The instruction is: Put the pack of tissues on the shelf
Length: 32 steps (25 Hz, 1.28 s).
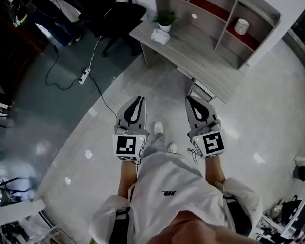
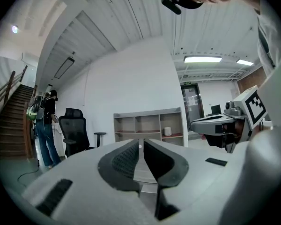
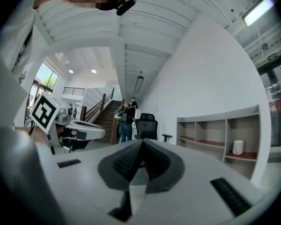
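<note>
Tissue pack (image 1: 160,36) lies well ahead of the closed, empty left gripper (image 1: 138,100) and right gripper (image 1: 190,100), so a reach with unopened jaws could shove it off the desk (image 1: 203,60).

Two grippers, left gripper (image 1: 138,99) and right gripper (image 1: 191,99); one shelf (image 1: 259,4), one desk (image 1: 198,55), one plant (image 1: 165,20), one pack of tissues (image 1: 159,36).

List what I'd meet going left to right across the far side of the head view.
Left to right: black office chair → pack of tissues → small white round object → white canister in the shelf.
</note>
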{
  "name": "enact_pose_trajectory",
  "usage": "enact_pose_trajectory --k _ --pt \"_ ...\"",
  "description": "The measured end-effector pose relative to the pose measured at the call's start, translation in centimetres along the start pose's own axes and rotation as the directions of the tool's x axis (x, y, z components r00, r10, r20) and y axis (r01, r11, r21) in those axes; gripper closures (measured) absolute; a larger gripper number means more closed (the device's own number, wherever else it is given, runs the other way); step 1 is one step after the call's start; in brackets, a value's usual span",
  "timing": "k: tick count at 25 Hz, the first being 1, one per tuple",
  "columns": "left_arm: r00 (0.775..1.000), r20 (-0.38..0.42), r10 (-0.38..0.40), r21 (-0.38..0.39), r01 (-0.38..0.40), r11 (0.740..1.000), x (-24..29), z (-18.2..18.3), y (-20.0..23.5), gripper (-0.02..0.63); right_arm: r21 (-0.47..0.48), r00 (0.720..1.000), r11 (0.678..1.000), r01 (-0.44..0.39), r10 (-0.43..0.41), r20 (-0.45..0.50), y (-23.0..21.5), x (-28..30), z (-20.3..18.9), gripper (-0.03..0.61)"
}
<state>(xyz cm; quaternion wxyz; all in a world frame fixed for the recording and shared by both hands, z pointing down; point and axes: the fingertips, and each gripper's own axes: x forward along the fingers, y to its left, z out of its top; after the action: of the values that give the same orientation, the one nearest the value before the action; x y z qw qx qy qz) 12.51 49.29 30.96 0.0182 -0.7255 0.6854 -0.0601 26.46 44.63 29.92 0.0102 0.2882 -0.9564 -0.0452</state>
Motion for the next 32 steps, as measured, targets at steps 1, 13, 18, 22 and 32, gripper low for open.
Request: enact_pose_trajectory --k 1,13,18,22,32 --pt "1.0 0.0 0.0 0.003 0.0 1.0 0.4 0.0 0.2 0.58 0.0 1.0 1.0 -0.003 0.003 -0.001 -0.1 0.4 -0.1 0.552" --pt "1.0 -0.007 -0.008 -0.024 0.008 1.0 6.2 -1.5 4.6 0.58 -0.006 0.998 1.0 -0.012 0.012 -0.054 -2.1 7.4 -1.6 0.552" --pt "1.0 -0.011 -0.014 -0.022 0.014 1.0 9.0 -1.8 7.1 0.58 -0.018 0.997 1.0 -0.011 0.01 -0.072 -3.0 10.8 -2.1 0.552" --pt "1.0 -0.01 -0.025 -0.025 0.024 0.999 11.2 -2.0 9.0 0.58 -0.021 0.998 1.0 -0.003 0.001 -0.069 -3.6 13.6 -2.4 0.552" --pt "0.998 -0.02 -0.065 -0.03 0.065 0.997 16.2 -2.8 13.8 0.58 -0.027 0.996 0.999 0.041 -0.043 -0.077 -5.2 20.2 -2.6 0.552"
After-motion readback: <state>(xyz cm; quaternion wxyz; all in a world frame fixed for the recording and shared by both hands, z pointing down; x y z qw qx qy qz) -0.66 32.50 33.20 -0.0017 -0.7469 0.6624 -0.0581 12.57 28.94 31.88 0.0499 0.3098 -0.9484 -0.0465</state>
